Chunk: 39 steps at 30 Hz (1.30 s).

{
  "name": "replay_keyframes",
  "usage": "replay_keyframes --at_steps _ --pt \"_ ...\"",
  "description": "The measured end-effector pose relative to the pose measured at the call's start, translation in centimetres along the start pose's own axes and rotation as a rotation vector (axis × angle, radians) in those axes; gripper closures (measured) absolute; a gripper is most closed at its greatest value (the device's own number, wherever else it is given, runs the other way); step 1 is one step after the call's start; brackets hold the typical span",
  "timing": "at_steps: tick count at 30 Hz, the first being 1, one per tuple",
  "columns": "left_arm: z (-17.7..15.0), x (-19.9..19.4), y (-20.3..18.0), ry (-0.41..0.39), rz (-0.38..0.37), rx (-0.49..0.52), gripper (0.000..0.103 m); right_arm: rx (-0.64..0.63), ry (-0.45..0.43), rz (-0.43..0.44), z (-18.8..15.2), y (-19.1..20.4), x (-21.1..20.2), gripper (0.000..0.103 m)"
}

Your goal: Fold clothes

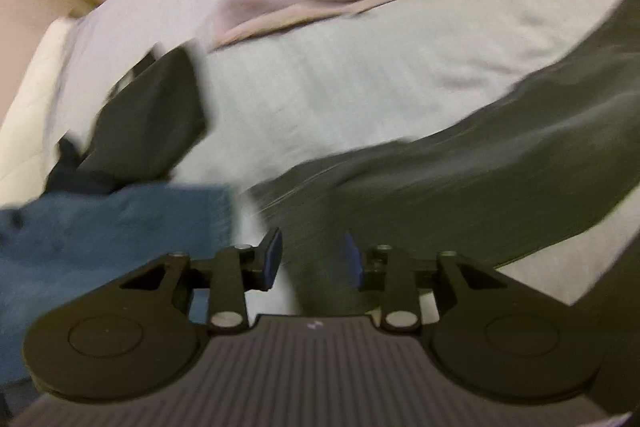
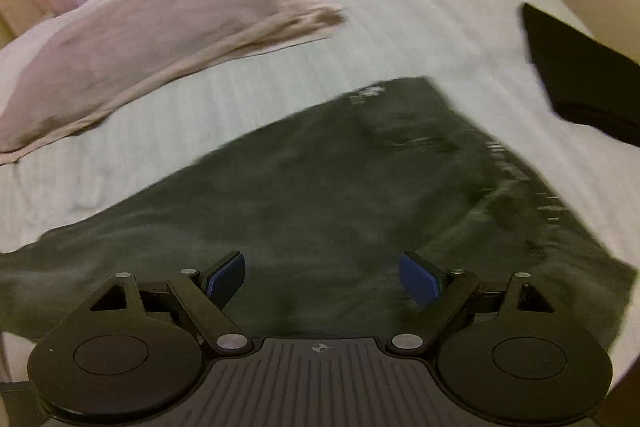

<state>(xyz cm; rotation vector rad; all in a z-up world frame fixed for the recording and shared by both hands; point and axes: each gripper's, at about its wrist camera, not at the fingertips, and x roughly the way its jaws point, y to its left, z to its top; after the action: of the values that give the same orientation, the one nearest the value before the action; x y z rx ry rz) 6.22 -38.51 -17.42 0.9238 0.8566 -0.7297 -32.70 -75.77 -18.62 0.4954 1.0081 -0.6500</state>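
Dark green trousers (image 2: 320,195) lie spread across the pale bed (image 2: 400,39) — left gripper (image 1: 313,259) and right gripper (image 2: 322,279) hover above, jaws apart and empty. A clean fold probably means pinching matching edges — then lifting evenly.

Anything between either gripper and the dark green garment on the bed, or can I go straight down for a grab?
Nothing visible. The right gripper hangs open over the dark green garment, and the left gripper, also open, sits over its end. The blue cloth lies off to the side.
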Motion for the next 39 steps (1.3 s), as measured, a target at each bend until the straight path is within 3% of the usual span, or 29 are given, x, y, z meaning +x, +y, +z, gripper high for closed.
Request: replay_keyframes --at_steps 2,5,9,12,18,24,26,28,32,36,39 --pt "1.6 0.0 -2.9 -0.028 -0.054 0.052 0.059 -0.002 -0.008 -0.021 0.9 -2.4 -0.1 0.016" --pt "5.0 -0.3 -8.2 -0.060 -0.149 0.113 0.061 -0.018 -0.027 -0.029 2.6 -6.0 -0.1 0.016" --pt "10.1 -0.9 -15.8 -0.114 -0.237 0.208 0.061 -0.058 -0.039 0.021 5.8 -11.2 1.7 0.016" --pt "14.7 -1.3 -22.0 -0.149 -0.295 0.259 0.059 -0.118 -0.020 0.085 8.6 -14.1 5.1 0.016" --pt "22.3 0.6 -32.2 -0.129 -0.388 0.336 0.059 -0.310 0.031 0.222 14.3 -17.0 13.9 0.017" --pt "27.6 5.0 -38.7 -0.107 -0.420 0.401 0.051 -0.352 0.154 0.357 16.0 -18.2 21.2 0.017" --pt "28.8 6.8 -40.0 -0.087 -0.431 0.410 0.051 -0.321 0.171 0.394 15.9 -18.7 22.0 0.045" --pt "29.8 8.4 -40.8 -0.066 -0.441 0.424 0.051 -0.260 0.179 0.433 15.7 -19.2 21.6 0.056" --pt "31.2 9.9 -41.6 -0.022 -0.459 0.459 0.050 -0.194 0.128 0.461 16.2 -19.8 19.2 0.095" --pt "32.8 8.0 -41.4 -0.113 -0.468 0.446 0.050 -0.234 0.003 0.448 18.0 -20.3 14.9 0.098" --pt "34.2 7.0 -41.4 -0.168 -0.487 0.410 0.050 -0.222 0.005 0.410 18.3 -21.7 16.2 0.098"
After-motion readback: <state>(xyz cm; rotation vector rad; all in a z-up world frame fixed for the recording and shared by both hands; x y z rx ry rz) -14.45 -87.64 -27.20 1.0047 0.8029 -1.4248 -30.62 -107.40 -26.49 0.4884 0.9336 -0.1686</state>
